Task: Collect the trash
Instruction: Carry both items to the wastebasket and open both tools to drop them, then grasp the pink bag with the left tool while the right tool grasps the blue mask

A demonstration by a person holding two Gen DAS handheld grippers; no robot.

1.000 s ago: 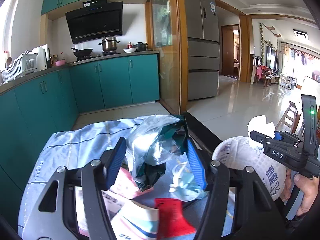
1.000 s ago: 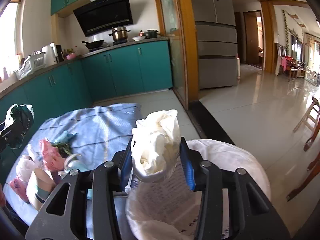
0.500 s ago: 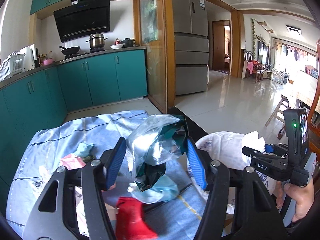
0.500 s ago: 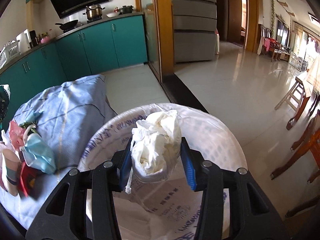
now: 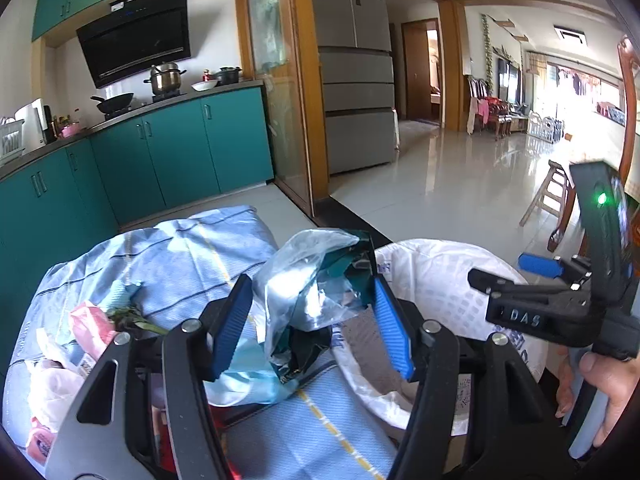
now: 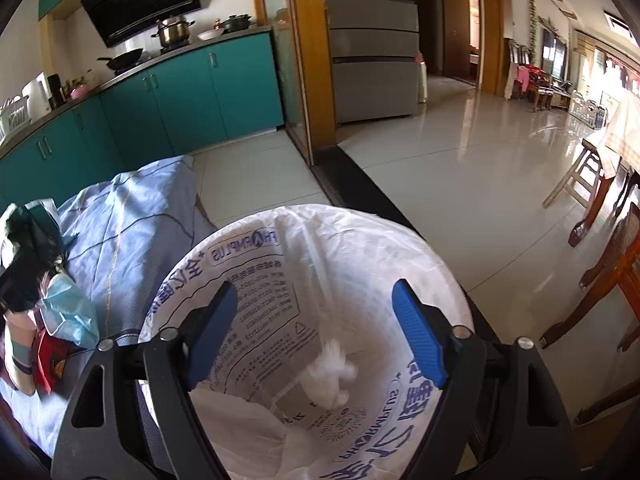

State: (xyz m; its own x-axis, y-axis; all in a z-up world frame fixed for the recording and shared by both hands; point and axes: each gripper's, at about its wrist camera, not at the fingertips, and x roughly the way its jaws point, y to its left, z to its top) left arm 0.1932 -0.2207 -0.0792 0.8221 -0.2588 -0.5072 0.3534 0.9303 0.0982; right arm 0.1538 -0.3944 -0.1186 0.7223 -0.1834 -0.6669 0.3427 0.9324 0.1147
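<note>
My left gripper [image 5: 310,320] is shut on a crumpled silver and dark green foil wrapper [image 5: 312,288], held above the blue cloth [image 5: 192,252] near the white-lined trash bin [image 5: 432,280]. My right gripper [image 6: 316,332] is open and empty over the bin's mouth [image 6: 320,240]. A white tissue wad [image 6: 330,372] lies inside the bin liner. The right gripper also shows in the left wrist view [image 5: 532,284], open above the bin. More trash lies on the cloth: a pink wrapper [image 5: 90,320], a light blue mask [image 6: 70,312] and a red packet [image 6: 50,356].
Teal kitchen cabinets [image 5: 172,148] run along the left and back. A grey fridge [image 5: 356,92] and a wooden door frame [image 5: 308,120] stand behind. A wooden stool [image 6: 584,176] and table legs [image 6: 600,276] are at the right on the tiled floor.
My right gripper opened over the bin and the white tissue wad dropped into the liner. My left gripper carried the foil wrapper right, closer to the bin.
</note>
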